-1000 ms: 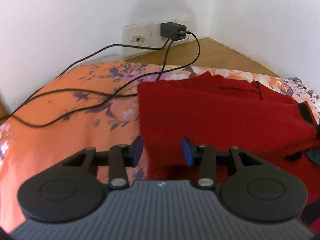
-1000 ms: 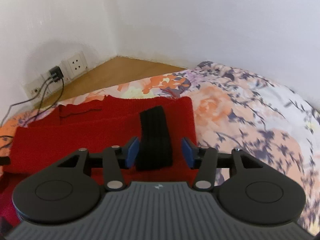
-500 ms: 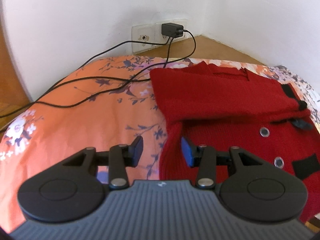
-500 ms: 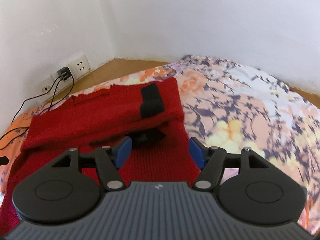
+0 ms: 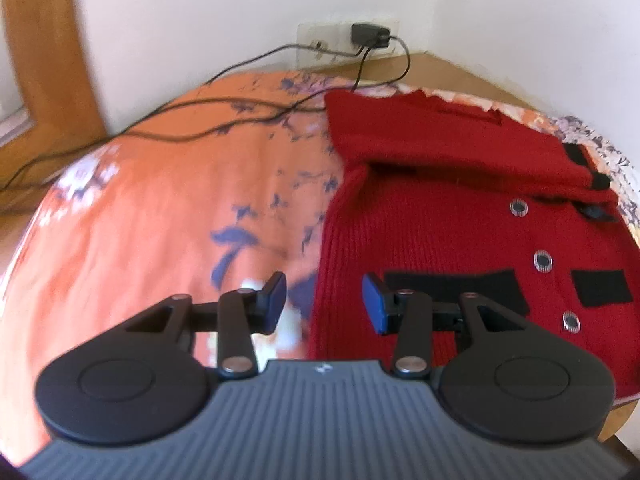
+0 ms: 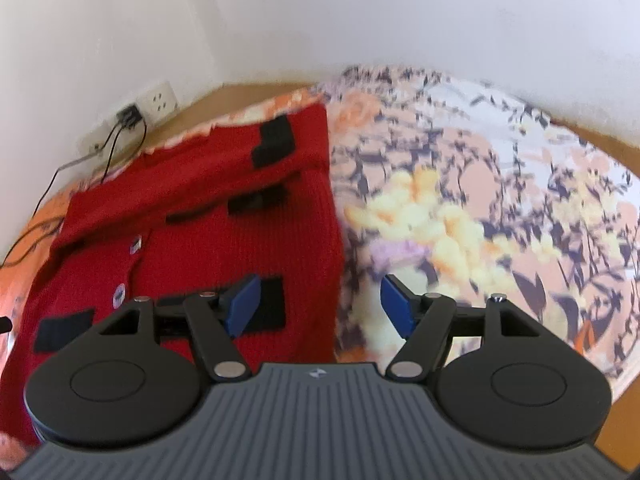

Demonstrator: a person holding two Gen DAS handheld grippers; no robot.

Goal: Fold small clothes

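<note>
A red knitted cardigan (image 5: pixel 448 216) is seen spread on a floral bedcover (image 5: pixel 152 216), filling the area from 12 to 3 o'clock in the left wrist view and from 9 to 11 o'clock in the right wrist view (image 6: pixel 224 216). Its upper part is folded down over the body, so that a thick band of red knit lies across the top. Silver buttons (image 5: pixel 543 260) run down the front, and black patches (image 5: pixel 452 284) are set to either side of them.

The left gripper (image 5: pixel 324 306) is held with its blue-padded fingers (image 5: pixel 275 304) spread apart and nothing between them; the cardigan's left edge is framed in the gap. The right gripper (image 6: pixel 320 308) is likewise held wide, nothing gripped, with the cardigan's right edge seen between its fingers (image 6: pixel 242 306). Whether either gripper touches the fabric cannot be told.

At 12 o'clock in the left wrist view a black charger (image 5: pixel 370 34) is plugged into a wall socket strip (image 5: pixel 320 42), and its cables (image 5: pixel 224 124) are trailed over the bedcover toward 9 o'clock.
</note>
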